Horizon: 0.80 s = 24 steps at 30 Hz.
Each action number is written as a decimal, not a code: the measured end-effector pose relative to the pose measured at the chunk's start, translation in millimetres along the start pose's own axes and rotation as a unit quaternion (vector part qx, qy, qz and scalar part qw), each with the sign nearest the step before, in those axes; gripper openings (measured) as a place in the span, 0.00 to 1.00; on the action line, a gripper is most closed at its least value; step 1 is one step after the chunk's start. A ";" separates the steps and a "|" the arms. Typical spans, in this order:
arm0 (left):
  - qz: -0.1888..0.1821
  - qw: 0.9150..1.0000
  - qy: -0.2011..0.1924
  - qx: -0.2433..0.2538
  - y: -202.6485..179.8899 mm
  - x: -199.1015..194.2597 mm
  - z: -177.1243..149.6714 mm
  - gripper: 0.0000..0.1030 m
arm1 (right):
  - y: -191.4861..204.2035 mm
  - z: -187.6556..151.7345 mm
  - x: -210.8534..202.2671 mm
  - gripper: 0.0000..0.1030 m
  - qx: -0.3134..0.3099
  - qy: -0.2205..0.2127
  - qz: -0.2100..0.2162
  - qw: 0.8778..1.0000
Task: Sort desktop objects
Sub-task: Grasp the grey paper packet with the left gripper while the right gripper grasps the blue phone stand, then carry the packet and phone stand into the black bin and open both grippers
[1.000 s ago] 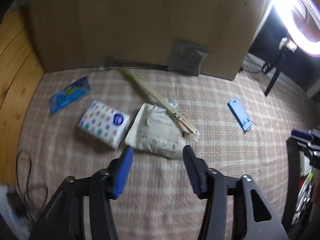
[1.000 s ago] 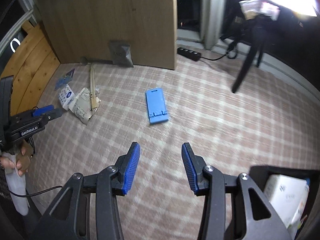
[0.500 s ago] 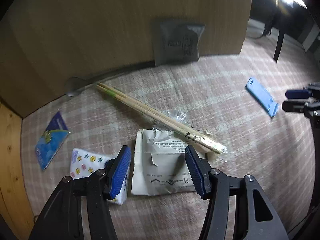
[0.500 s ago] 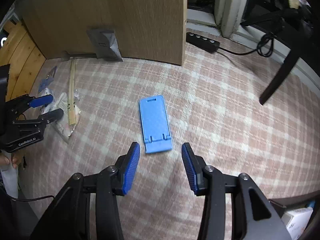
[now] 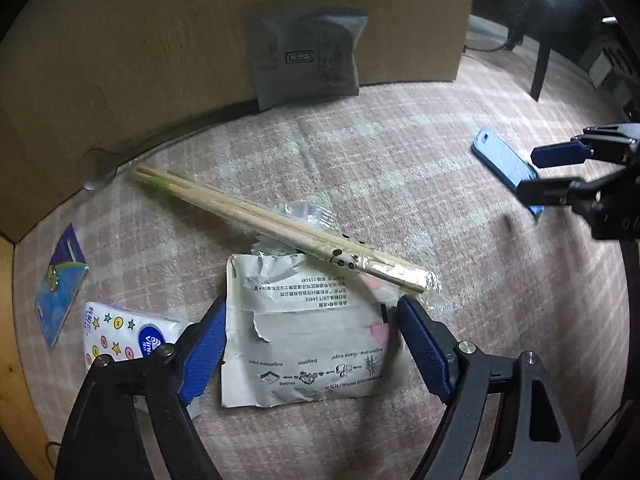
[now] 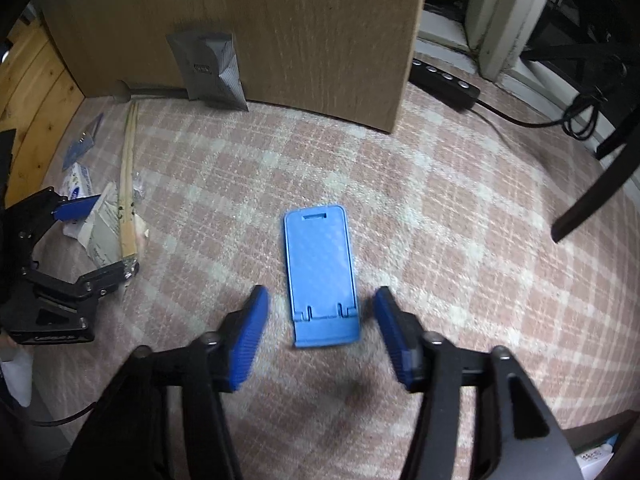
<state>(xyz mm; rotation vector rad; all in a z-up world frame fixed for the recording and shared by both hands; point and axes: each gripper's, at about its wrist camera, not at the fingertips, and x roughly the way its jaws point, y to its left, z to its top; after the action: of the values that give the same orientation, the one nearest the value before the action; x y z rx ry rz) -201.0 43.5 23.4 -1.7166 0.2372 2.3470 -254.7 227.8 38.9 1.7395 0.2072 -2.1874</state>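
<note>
My left gripper [image 5: 310, 344] hangs over a torn white paper packet [image 5: 304, 344] on the checked cloth, its jaws opening wide on either side of the packet without pressing it. A pair of wooden chopsticks [image 5: 256, 222] lies across the packet's far edge. A tissue pack [image 5: 120, 336] sits just left of the left finger. My right gripper [image 6: 320, 332] is low over a flat blue phone stand [image 6: 320, 272], its jaws opening, and the stand's near end lies between the fingertips untouched. The left gripper [image 6: 92, 240] also shows at the left of the right wrist view.
A grey foil pouch [image 5: 306, 56] leans on a wooden panel [image 5: 160, 40] at the back. A blue card [image 5: 60, 292] lies far left by a spoon [image 5: 100, 166]. A black power strip [image 6: 444, 80] and dark stand legs [image 6: 592, 196] are at the right.
Both grippers sank toward the cloth and their jaws spread wider. The packet now lies between the left fingers and the blue stand's near end between the right ones.
</note>
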 end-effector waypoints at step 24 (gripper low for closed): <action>-0.011 0.999 -0.032 -0.032 -30.0 -18.1 -20.0 0.43 | 10.7 -1.5 -1.9 0.34 -0.020 -0.013 -0.036 0.999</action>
<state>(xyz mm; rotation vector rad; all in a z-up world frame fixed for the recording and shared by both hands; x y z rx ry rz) -169.2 65.7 34.6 -1.6587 0.1341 2.4146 -249.2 218.6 41.4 1.7052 0.3096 -2.2387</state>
